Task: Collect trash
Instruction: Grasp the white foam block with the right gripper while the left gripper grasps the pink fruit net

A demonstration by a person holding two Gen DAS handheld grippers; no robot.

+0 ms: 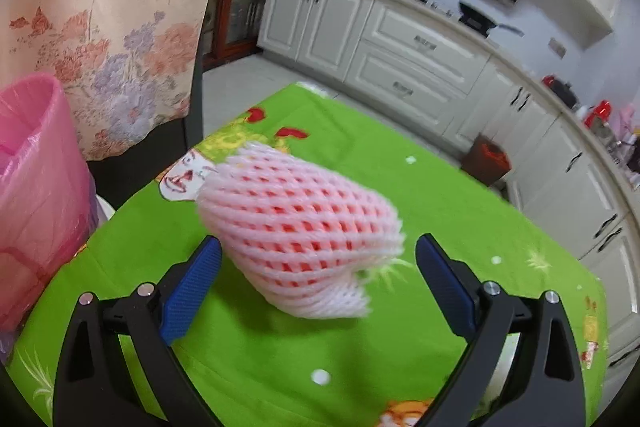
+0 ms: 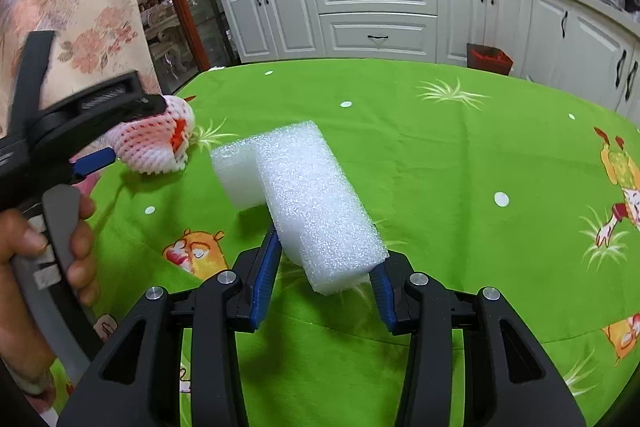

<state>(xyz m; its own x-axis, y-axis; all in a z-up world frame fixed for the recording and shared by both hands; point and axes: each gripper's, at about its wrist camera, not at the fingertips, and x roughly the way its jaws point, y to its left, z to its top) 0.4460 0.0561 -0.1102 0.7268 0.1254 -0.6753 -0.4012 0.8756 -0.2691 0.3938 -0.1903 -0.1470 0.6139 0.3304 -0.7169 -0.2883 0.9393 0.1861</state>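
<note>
A pink-and-white foam fruit net [image 1: 300, 223] lies on the green tablecloth [image 1: 460, 227]. My left gripper [image 1: 318, 259] is open, its blue pads either side of the net's near end, not closed on it. The net also shows in the right wrist view [image 2: 154, 143], with the left gripper [image 2: 104, 131] over it. My right gripper [image 2: 326, 259] is shut on an L-shaped white foam block [image 2: 304, 195], holding its near end above the cloth.
A bin with a pink bag [image 1: 36, 187] stands at the table's left edge. A flowered curtain [image 1: 112, 19] hangs behind it. A brown bin [image 2: 489, 59] stands on the floor by the white kitchen cabinets [image 2: 376, 11] beyond the table.
</note>
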